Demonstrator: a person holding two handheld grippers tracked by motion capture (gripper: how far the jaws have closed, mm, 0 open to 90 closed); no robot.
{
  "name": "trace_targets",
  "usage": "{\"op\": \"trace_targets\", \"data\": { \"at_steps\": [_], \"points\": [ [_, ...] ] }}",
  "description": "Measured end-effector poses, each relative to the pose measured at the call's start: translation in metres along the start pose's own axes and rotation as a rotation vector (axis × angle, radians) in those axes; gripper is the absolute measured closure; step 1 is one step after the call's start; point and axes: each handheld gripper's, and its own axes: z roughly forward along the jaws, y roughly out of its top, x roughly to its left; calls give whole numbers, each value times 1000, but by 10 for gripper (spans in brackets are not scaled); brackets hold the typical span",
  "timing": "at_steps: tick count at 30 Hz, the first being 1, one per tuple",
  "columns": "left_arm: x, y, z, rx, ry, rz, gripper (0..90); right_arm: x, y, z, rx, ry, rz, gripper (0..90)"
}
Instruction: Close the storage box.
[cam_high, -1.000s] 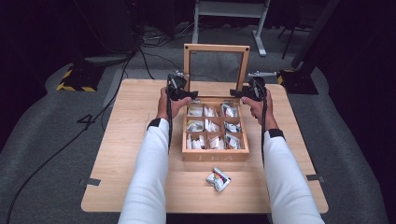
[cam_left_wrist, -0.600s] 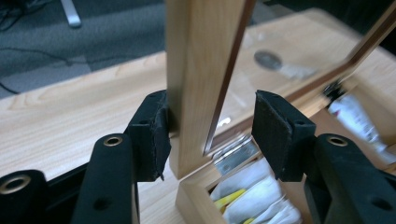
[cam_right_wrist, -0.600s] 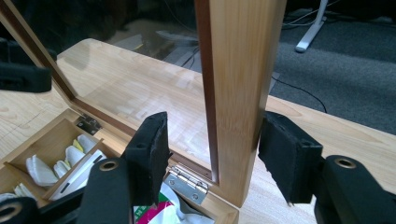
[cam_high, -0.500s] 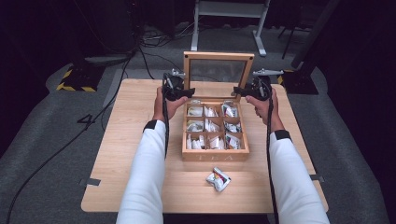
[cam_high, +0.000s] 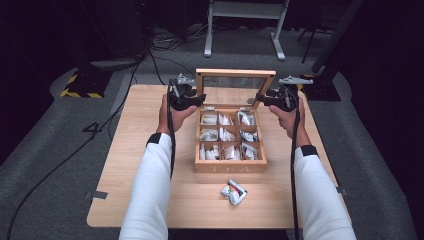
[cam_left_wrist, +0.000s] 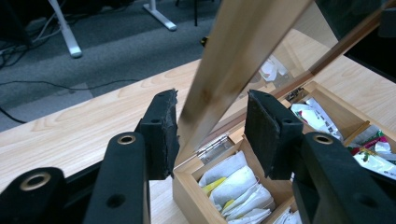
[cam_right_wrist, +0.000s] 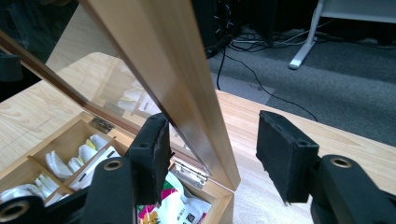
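While the wooden tea box sits mid-bench, its glass-paned lid stands raised on the hinges at the far edge. The left hand-held gripper has just been closing, and its jaws straddle the lid's left frame rail; one pad meets the wood, the other shows a gap. The right hand-held gripper has also been closing, its jaws spread around the right rail. Tea bags fill the compartments, and a loose sachet lies near the box's front.
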Motion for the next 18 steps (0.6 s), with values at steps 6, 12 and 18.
{"op": "trace_targets", "data": {
  "at_steps": [6,12,18],
  "points": [
    [-6,0,-5,0,2,21,582,3,-3,-5,3,15,-24,465],
    [-9,-3,-11,5,-3,41,582,7,-5,-12,2,28,-34,483],
    [-14,-7,-17,6,-2,54,587,11,-8,-19,-7,44,-51,490]
  ]
}}
